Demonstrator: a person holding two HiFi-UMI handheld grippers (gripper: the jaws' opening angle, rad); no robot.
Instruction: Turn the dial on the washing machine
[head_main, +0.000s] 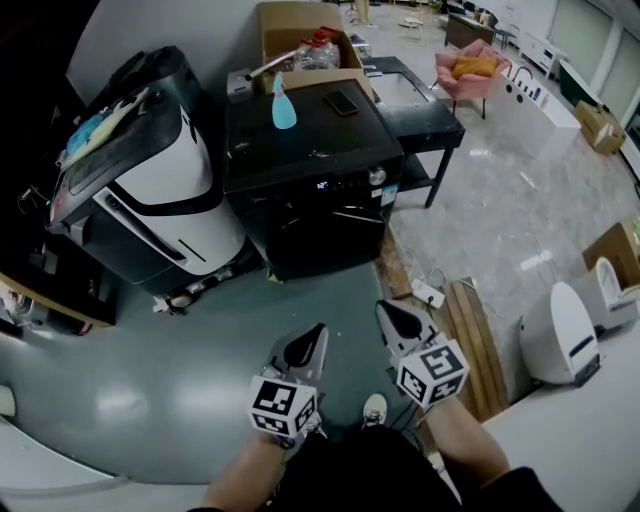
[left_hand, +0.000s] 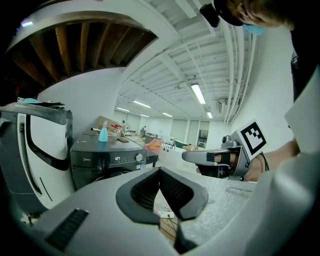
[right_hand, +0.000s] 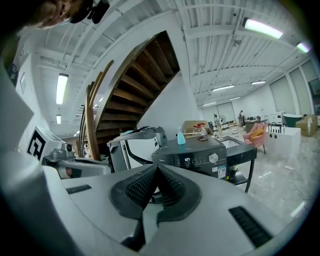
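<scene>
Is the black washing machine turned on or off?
On, it looks like: the washing machine has a small display glowing with white digits on its front panel, beside the dial.

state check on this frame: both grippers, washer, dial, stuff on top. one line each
left gripper: shut, empty, well short of the machine
right gripper: shut, empty, well short of the machine
washing machine: display lit
dial: no gripper on it
blue bottle: upright on the machine's top
phone: lying flat on the machine's top
cardboard box: open
</scene>
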